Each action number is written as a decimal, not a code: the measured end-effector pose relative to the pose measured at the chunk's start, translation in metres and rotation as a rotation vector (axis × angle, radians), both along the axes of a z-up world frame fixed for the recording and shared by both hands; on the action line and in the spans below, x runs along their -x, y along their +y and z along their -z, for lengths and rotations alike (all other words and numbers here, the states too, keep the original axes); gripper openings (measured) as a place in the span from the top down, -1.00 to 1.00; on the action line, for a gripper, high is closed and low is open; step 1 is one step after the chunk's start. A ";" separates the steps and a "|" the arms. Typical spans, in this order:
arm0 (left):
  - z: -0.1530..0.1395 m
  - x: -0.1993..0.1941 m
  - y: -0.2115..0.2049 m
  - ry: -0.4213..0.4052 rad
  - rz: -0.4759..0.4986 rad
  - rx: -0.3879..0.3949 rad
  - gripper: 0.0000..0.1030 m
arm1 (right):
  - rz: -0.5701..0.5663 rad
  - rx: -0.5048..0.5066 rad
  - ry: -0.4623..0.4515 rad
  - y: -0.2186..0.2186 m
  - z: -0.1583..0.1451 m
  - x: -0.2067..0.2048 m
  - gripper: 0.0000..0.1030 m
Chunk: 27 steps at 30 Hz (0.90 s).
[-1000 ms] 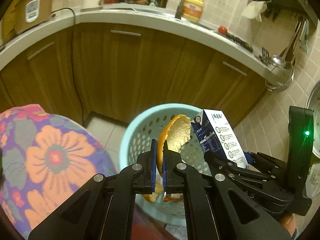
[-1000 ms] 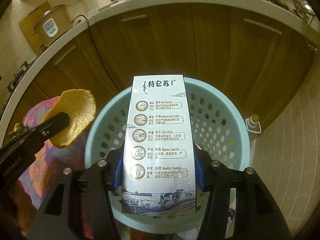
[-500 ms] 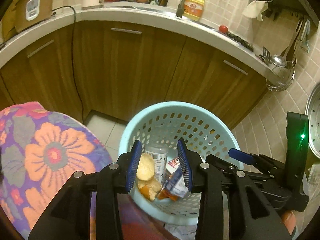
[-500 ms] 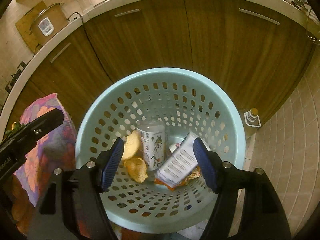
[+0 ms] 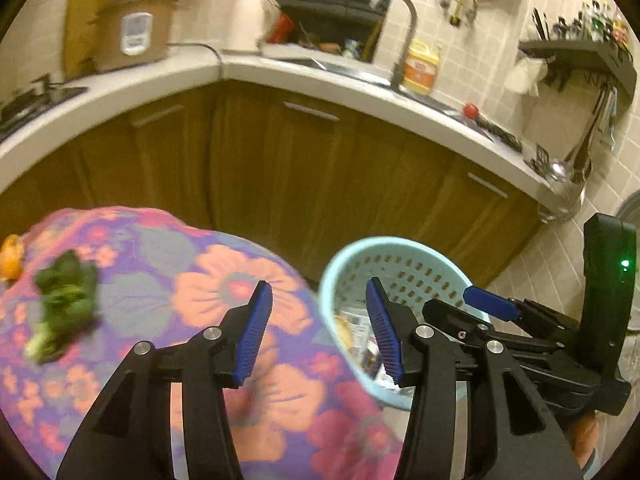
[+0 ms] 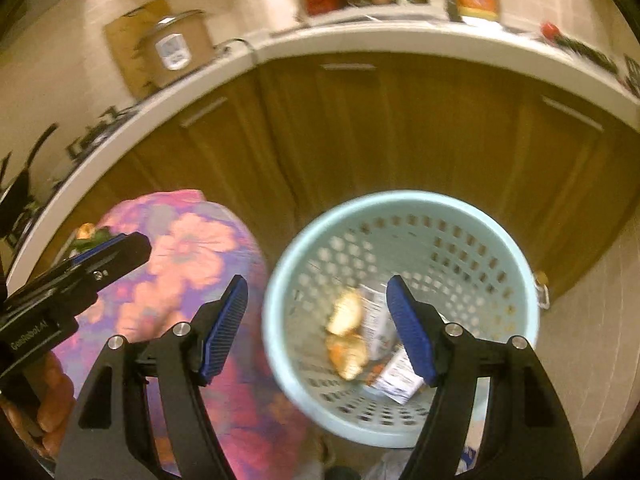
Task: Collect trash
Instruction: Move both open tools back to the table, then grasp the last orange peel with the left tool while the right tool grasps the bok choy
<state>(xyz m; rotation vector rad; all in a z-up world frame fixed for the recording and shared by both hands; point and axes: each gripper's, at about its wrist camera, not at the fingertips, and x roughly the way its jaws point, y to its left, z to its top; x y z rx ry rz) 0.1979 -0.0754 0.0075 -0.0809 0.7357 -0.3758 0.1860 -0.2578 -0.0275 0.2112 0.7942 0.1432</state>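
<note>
Cabinets (image 5: 320, 168) of brown wood curve under a pale countertop (image 5: 120, 92) that fills the background of both views, with a rice cooker (image 5: 134, 32) and a sink faucet (image 5: 396, 28) on top. Nearer, a flowered cloth (image 5: 192, 280) in pink, purple and orange covers a surface on the left, and a light blue perforated basket (image 6: 472, 240) stands on the tiled floor just beside it. Inside the basket lie the collected trash: a printed milk carton (image 6: 398, 380) tilted near the bottom, a can (image 6: 374, 316) against it, and orange peel pieces (image 6: 346, 332) to their left. On the cloth, well apart from the basket, sits a bunch of green leafy scraps (image 5: 66, 304) with a small orange piece (image 5: 12, 256) near the far left edge. The left gripper (image 5: 320, 332) hangs over the edge of the cloth and the basket rim; its jaws have just been opening and nothing is between them. The right gripper (image 6: 316, 328) hovers above the basket, jaws wide apart and empty.
</note>
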 end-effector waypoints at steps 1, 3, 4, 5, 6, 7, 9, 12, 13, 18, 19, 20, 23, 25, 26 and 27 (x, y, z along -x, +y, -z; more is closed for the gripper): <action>-0.004 0.004 0.008 -0.011 -0.015 -0.002 0.07 | -0.014 0.000 -0.017 0.008 -0.004 0.001 -0.32; -0.011 0.012 0.026 -0.037 -0.058 -0.013 0.04 | -0.050 -0.004 -0.055 0.024 -0.012 0.003 -0.32; -0.013 0.016 0.035 -0.050 -0.081 -0.018 0.01 | -0.073 -0.004 -0.072 0.034 -0.015 0.004 -0.32; -0.016 0.020 0.046 -0.061 -0.107 -0.021 0.00 | -0.096 -0.005 -0.087 0.045 -0.017 0.005 -0.32; -0.019 0.024 0.060 -0.070 -0.140 -0.019 -0.01 | -0.125 -0.006 -0.102 0.058 -0.019 0.005 -0.32; -0.020 0.027 0.070 -0.075 -0.164 -0.015 -0.01 | -0.144 -0.007 -0.108 0.067 -0.020 0.004 -0.32; -0.022 0.032 0.094 -0.081 -0.216 -0.005 -0.02 | -0.191 -0.013 -0.118 0.088 -0.022 0.001 -0.32; -0.024 0.040 0.130 -0.093 -0.304 -0.012 -0.03 | -0.254 -0.021 -0.160 0.125 -0.023 -0.002 -0.32; -0.024 0.043 0.141 -0.096 -0.330 -0.013 -0.08 | -0.268 -0.021 -0.171 0.134 -0.024 -0.003 -0.32; -0.022 0.048 0.203 -0.094 -0.462 -0.017 -0.14 | -0.372 0.020 -0.212 0.191 -0.025 -0.016 -0.32; -0.021 0.046 0.214 -0.090 -0.485 -0.020 -0.14 | -0.402 0.049 -0.224 0.207 -0.026 -0.021 -0.32; -0.018 0.042 0.226 -0.084 -0.507 -0.025 -0.14 | -0.417 0.063 -0.229 0.216 -0.025 -0.024 -0.32; -0.012 0.030 0.249 -0.071 -0.547 -0.037 -0.14 | -0.469 0.093 -0.242 0.245 -0.022 -0.036 -0.33; -0.005 0.016 0.262 -0.056 -0.566 -0.042 -0.14 | -0.489 0.103 -0.249 0.260 -0.018 -0.045 -0.34; -0.001 0.008 0.269 -0.049 -0.575 -0.044 -0.14 | -0.491 0.106 -0.251 0.265 -0.016 -0.048 -0.35; 0.002 0.003 0.274 -0.045 -0.577 -0.043 -0.14 | -0.494 0.104 -0.250 0.268 -0.013 -0.052 -0.35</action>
